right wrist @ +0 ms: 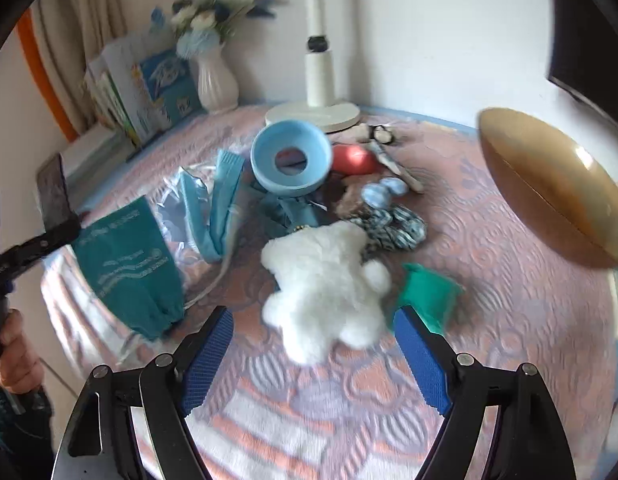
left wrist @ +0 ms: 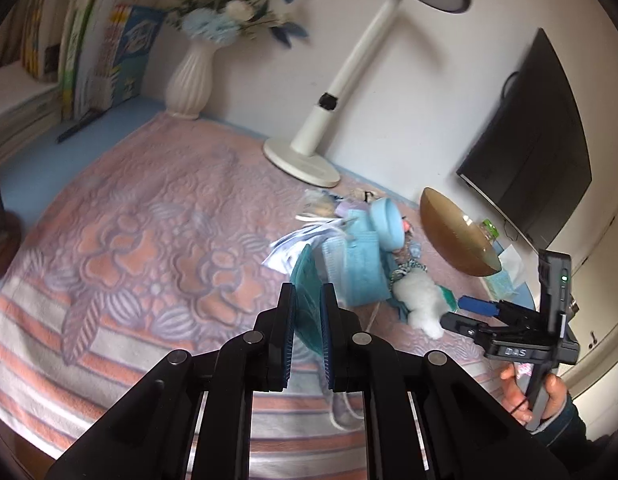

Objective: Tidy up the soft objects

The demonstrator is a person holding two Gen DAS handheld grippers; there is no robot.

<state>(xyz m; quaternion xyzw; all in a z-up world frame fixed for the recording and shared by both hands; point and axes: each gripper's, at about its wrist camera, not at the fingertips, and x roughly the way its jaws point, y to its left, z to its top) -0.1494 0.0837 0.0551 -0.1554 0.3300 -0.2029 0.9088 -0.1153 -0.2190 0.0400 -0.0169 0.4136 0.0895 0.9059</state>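
Note:
My left gripper (left wrist: 307, 300) is shut on a teal packet (left wrist: 307, 312) and holds it above the blanket; the packet also shows in the right wrist view (right wrist: 127, 268). My right gripper (right wrist: 313, 332) is open and empty, its blue pads on either side of a white fluffy toy (right wrist: 325, 284). The toy also shows in the left wrist view (left wrist: 421, 296), with the right gripper (left wrist: 469, 312) just beside it. Behind the toy lies a pile: light blue masks (right wrist: 225, 196), a blue ring cushion (right wrist: 291, 160), a patterned scrunchie (right wrist: 393, 224) and a green cloth (right wrist: 427, 292).
A pink floral blanket (left wrist: 149, 240) covers the table. A white lamp (left wrist: 309, 152), a white vase with flowers (left wrist: 193, 76) and books (left wrist: 89, 60) stand at the back. A golden bowl (right wrist: 549, 192) is on the right. A dark monitor (left wrist: 533, 140) hangs on the wall.

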